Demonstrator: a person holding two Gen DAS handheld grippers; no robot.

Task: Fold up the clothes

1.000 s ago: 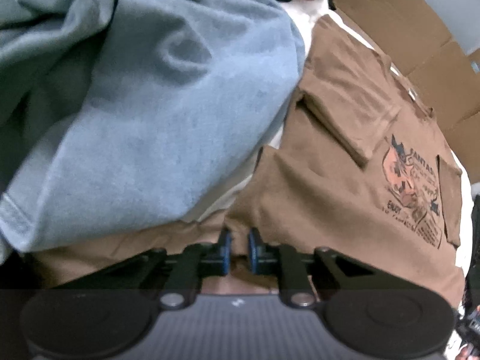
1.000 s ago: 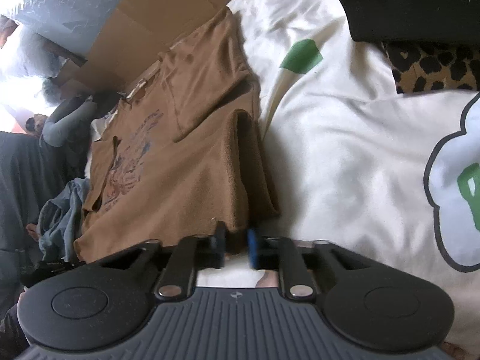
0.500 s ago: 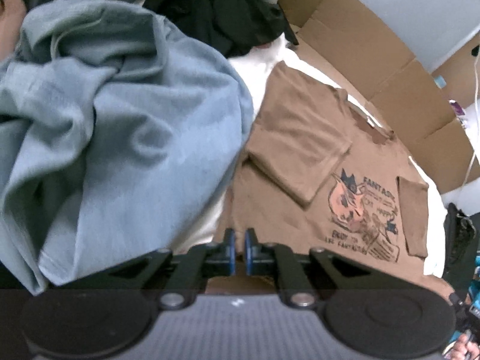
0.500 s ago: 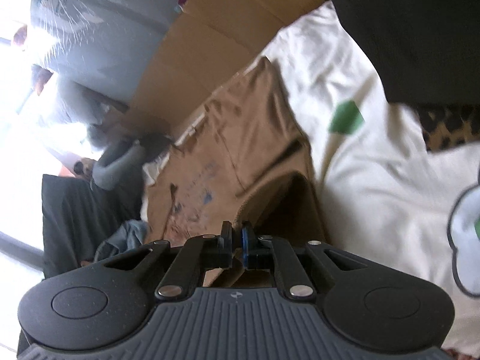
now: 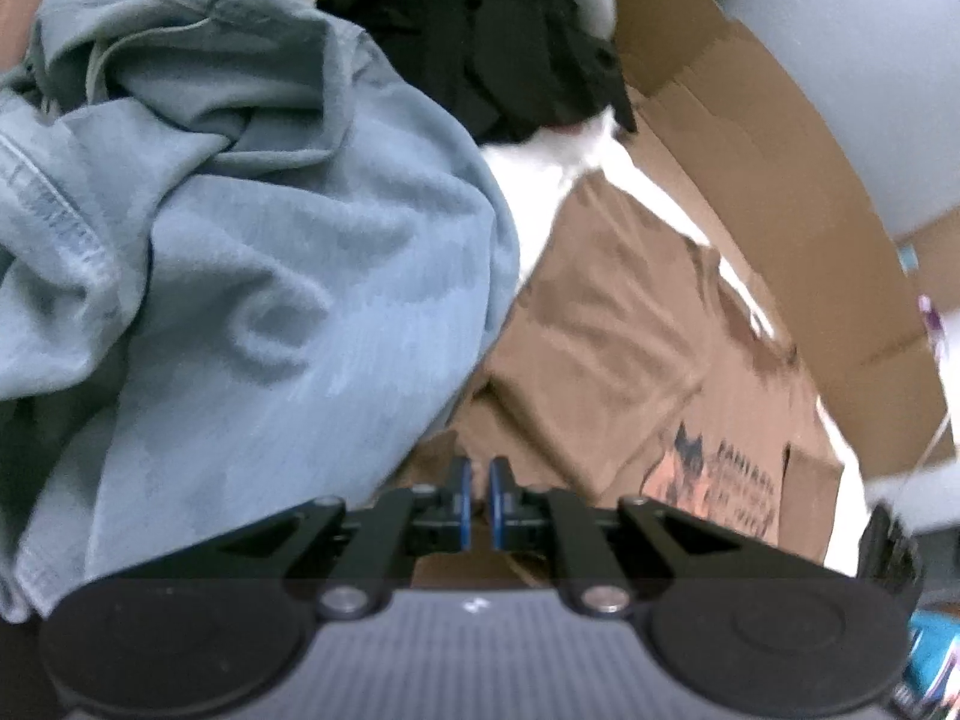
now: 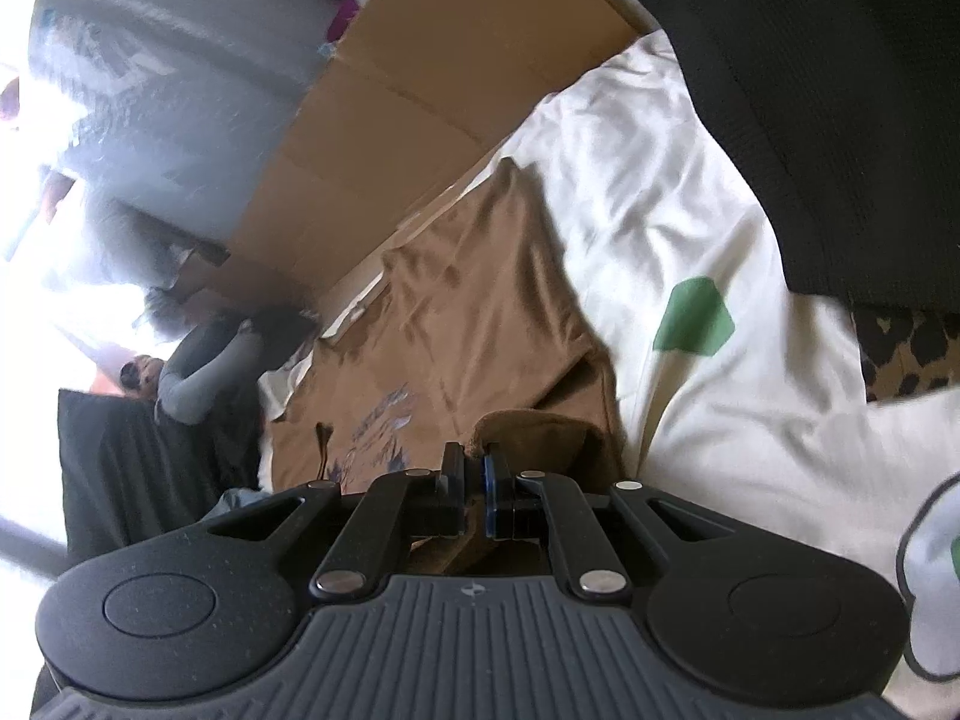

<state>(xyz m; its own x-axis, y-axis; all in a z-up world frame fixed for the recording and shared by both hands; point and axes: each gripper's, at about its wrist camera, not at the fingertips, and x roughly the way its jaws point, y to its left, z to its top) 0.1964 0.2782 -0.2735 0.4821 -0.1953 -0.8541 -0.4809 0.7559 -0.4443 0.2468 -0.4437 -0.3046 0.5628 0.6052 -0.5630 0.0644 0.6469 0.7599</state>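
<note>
A brown printed T-shirt (image 5: 606,360) lies on a white sheet, both sleeves folded in over its front. My left gripper (image 5: 478,480) is shut on the shirt's near hem, with brown cloth pinched between the blue pads. In the right wrist view the same brown T-shirt (image 6: 474,324) stretches away, its near corner lifted into a fold. My right gripper (image 6: 472,468) is shut on that raised corner of the hem.
A crumpled blue-grey garment (image 5: 240,228) lies heaped left of the shirt, dark clothes (image 5: 492,54) behind it. Cardboard (image 5: 780,192) lines the far side. On the right lie the white sheet with green shapes (image 6: 690,276), a black garment (image 6: 840,90) and leopard-print cloth (image 6: 906,354).
Both grippers closed on the shirt's near hem and rose, drawing that edge up off the sheet. More of the room behind has come into both views.
</note>
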